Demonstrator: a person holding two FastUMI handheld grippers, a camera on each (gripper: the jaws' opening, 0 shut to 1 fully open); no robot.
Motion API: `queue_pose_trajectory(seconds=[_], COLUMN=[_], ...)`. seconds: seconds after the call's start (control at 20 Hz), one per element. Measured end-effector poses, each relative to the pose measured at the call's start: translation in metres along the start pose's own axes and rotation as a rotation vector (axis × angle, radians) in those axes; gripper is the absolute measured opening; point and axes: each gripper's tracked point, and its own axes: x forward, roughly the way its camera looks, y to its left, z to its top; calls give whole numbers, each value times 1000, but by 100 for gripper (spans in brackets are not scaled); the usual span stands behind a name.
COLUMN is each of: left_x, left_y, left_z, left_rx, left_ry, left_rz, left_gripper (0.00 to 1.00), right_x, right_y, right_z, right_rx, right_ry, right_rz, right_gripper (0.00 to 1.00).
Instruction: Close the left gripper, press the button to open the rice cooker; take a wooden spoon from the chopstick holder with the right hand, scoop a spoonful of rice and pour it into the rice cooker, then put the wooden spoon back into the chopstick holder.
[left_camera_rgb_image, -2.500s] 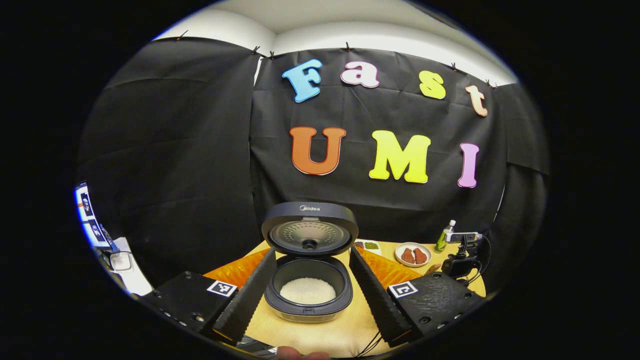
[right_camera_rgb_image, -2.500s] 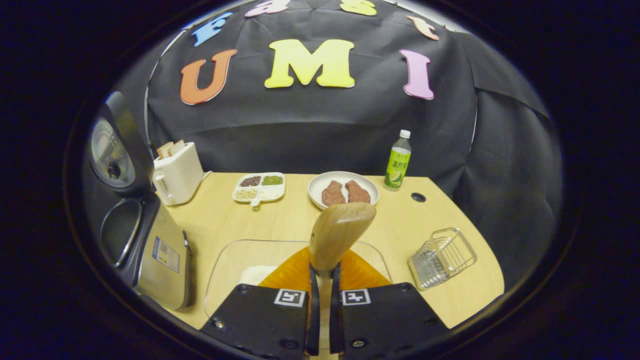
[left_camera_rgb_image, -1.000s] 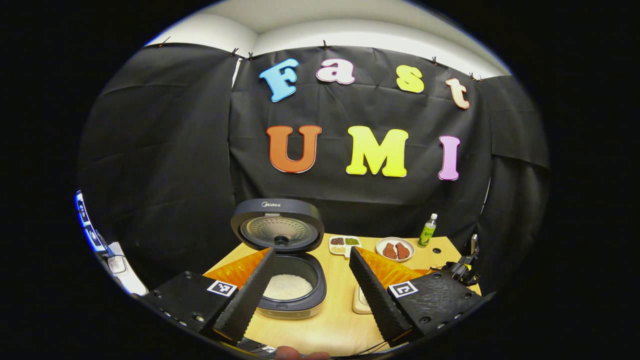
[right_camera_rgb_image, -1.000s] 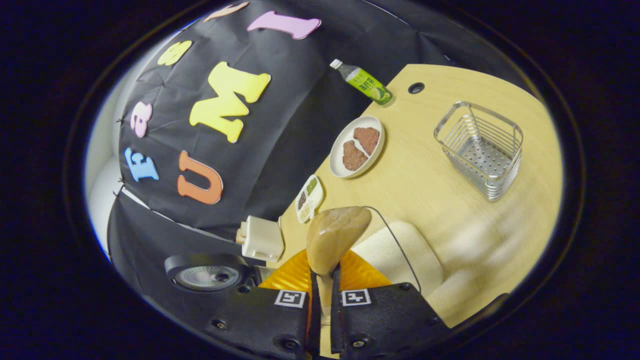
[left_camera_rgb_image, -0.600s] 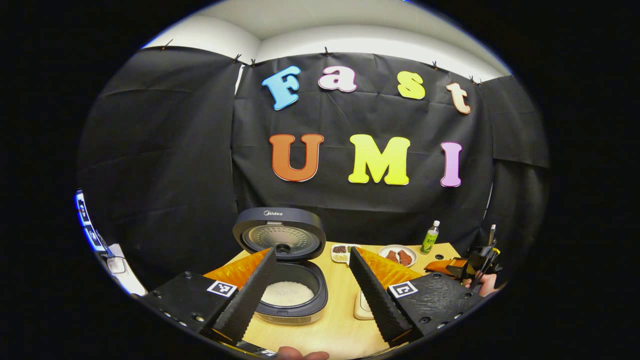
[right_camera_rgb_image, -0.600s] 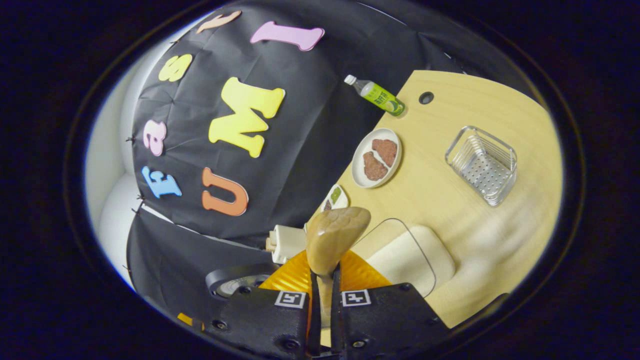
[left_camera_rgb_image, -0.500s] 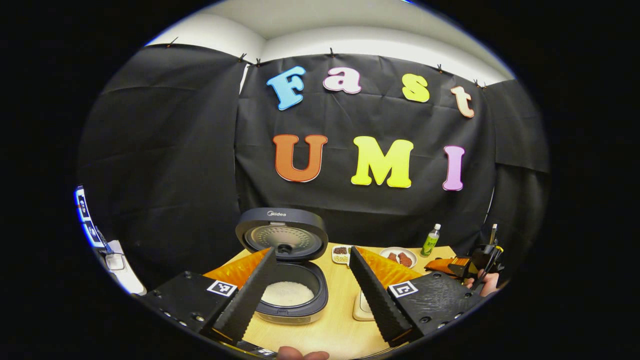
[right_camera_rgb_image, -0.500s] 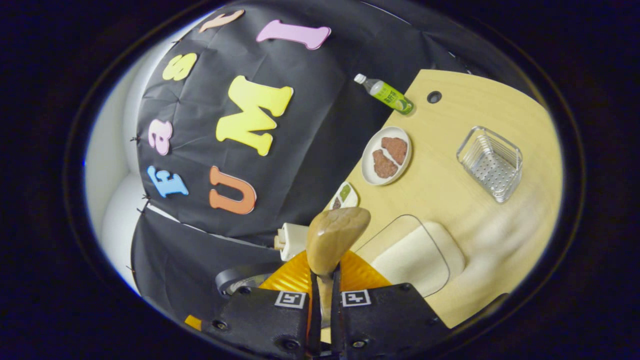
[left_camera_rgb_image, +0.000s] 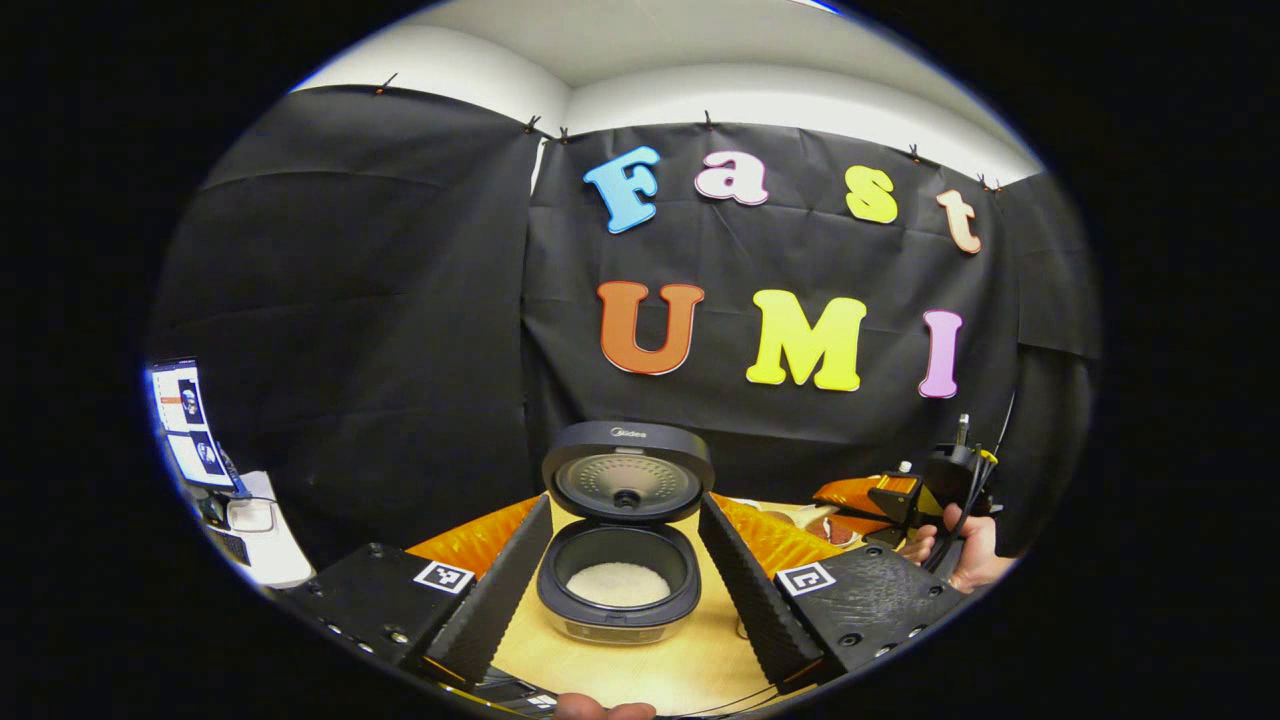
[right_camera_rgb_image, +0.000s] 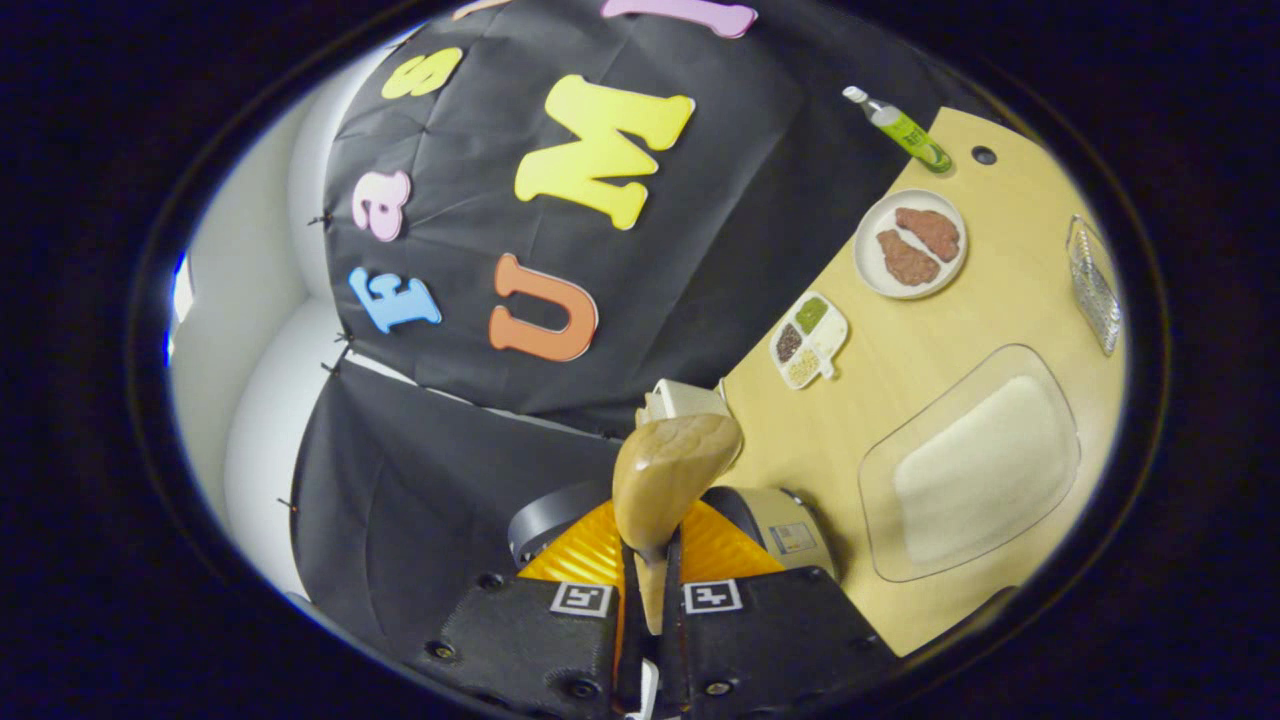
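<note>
The rice cooker (left_camera_rgb_image: 618, 612) stands open on the wooden table, lid (left_camera_rgb_image: 627, 482) upright, white rice (left_camera_rgb_image: 618, 583) in its pot. My left gripper (left_camera_rgb_image: 622, 508) is open, one finger on either side of the cooker and nearer than it. My right gripper (right_camera_rgb_image: 647, 548) is shut on the handle of the wooden spoon (right_camera_rgb_image: 672, 472), whose bowl points up in front of the rice cooker (right_camera_rgb_image: 782, 524). From the left gripper view, a hand (left_camera_rgb_image: 968, 560) holds the right gripper (left_camera_rgb_image: 898, 497) to the right of the cooker. The wire chopstick holder (right_camera_rgb_image: 1095, 285) sits at the right edge.
A clear tray of rice (right_camera_rgb_image: 975, 465) lies right of the cooker. Behind it are a divided dish of beans (right_camera_rgb_image: 810, 340), a plate with two pieces of meat (right_camera_rgb_image: 910, 245), a green bottle (right_camera_rgb_image: 900, 125) and a white toaster (right_camera_rgb_image: 685, 400). A monitor (left_camera_rgb_image: 190, 425) is far left.
My right gripper has swung left with the spoon, away from the holder and over toward the cooker. The left gripper view has turned so the cooker sits centred between its fingers.
</note>
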Motion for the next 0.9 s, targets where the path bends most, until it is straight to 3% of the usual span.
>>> queue_pose_trajectory(seconds=[0.4, 0.85, 0.9], left_x=[-25, -36, -38], left_y=[26, 43, 44], left_z=[-15, -19, -20], left_rx=[-2, -16, -16], left_ry=[42, 37, 36], left_rz=[36, 92, 96], left_gripper=[95, 95, 95], right_x=[65, 89, 91], right_y=[4, 0, 0], right_z=[-51, -79, -83], right_rx=[-199, -487, -497], right_ry=[47, 28, 29], right_rz=[-104, -186, -187], right_gripper=[13, 13, 17])
